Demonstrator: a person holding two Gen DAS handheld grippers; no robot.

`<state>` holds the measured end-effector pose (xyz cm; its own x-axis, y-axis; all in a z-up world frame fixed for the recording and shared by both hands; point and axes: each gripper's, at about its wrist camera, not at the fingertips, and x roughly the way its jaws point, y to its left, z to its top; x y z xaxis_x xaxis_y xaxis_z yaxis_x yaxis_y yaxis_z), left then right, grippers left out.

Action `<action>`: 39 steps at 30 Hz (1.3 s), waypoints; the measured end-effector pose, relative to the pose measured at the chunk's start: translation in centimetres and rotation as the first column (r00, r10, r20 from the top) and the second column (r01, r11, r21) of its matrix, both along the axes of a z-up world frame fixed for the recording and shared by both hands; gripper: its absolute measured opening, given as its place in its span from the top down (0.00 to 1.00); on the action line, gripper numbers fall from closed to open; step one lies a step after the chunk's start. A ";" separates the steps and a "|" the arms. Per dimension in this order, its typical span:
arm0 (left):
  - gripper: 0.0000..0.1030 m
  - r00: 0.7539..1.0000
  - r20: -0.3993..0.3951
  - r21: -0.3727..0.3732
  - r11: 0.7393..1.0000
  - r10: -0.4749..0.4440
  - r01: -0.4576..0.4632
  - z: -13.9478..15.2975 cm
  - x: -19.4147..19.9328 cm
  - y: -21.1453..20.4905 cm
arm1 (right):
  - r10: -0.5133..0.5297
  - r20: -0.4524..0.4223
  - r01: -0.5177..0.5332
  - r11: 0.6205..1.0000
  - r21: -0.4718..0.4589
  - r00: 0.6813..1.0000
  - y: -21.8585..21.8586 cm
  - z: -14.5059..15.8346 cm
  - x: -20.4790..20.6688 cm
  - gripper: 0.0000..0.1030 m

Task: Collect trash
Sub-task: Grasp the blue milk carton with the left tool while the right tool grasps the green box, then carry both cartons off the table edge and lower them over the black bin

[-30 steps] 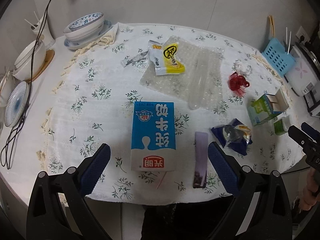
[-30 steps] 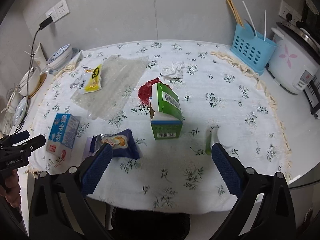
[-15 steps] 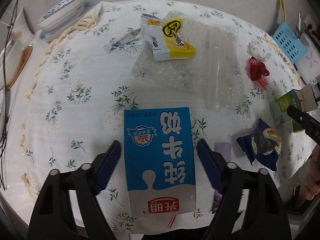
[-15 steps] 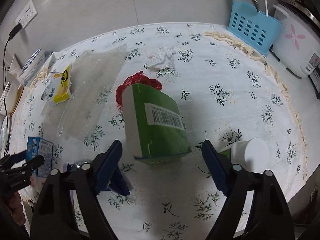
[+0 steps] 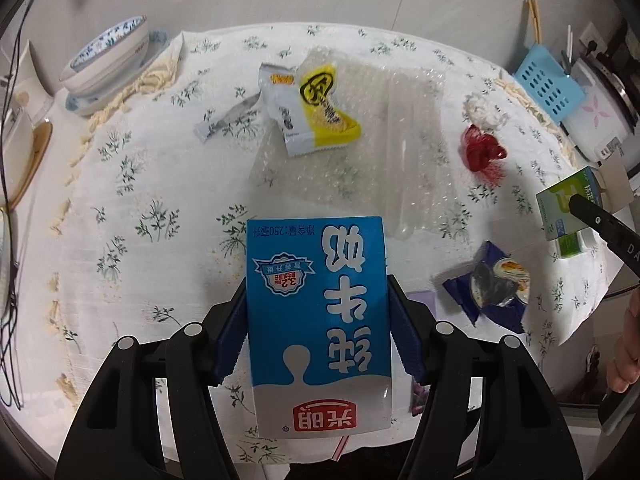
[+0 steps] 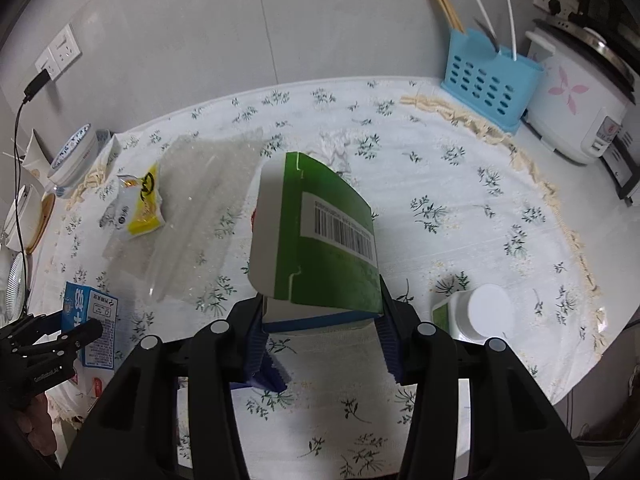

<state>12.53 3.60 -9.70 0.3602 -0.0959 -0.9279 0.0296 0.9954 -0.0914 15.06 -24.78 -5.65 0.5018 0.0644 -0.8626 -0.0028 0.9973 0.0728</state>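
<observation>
Blue milk carton is sitting clamped between our left gripper's jaws; we are pinching the green carton between our right gripper's jaws.

table: floral cloth | bubble wrap | yellow packet | red net | blue wrapper

milk carton blue-white; box green-white | tablecloth white, green sprigs; basket light blue
</observation>
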 end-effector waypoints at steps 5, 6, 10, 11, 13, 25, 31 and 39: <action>0.40 0.999 0.047 -0.029 0.999 -0.024 0.025 2.4 -1.4 -0.3 | -0.010 0.049 0.009 1.000 0.018 0.999 -0.4 2.9 -2.0 0.57; 0.40 0.998 0.062 -0.029 0.999 -0.029 0.031 3.0 -1.7 -0.6 | -0.009 0.054 0.008 1.000 0.022 0.998 -0.5 3.4 -2.3 0.57; 0.40 0.995 0.099 -0.028 0.999 -0.025 0.028 4.7 -3.4 -1.6 | 0.015 0.079 -0.018 0.999 0.042 0.997 -0.9 4.9 -4.0 0.57; 0.40 0.994 0.105 -0.032 0.999 -0.022 0.025 5.1 -3.9 -1.8 | 0.025 0.085 -0.029 0.999 0.041 0.996 -1.1 5.3 -4.6 0.57; 0.40 0.993 0.113 -0.041 0.999 -0.018 0.022 5.7 -5.0 -2.4 | 0.038 0.092 -0.042 0.998 0.043 0.995 -1.4 5.8 -5.6 0.57; 0.40 0.990 0.143 -0.057 0.998 -0.013 0.021 7.5 -11.6 -6.4 | 0.083 0.095 -0.090 0.993 0.071 0.992 -4.6 6.7 -12.4 0.56; 0.40 0.989 0.149 -0.066 0.998 -0.005 0.015 7.5 -13.9 -7.6 | 0.109 0.090 -0.116 0.991 0.072 0.990 -5.7 6.3 -14.8 0.56; 0.40 0.990 0.140 -0.074 0.997 -0.003 0.013 6.8 -16.5 -9.1 | 0.138 0.071 -0.143 0.987 0.070 0.988 -6.5 5.3 -17.6 0.56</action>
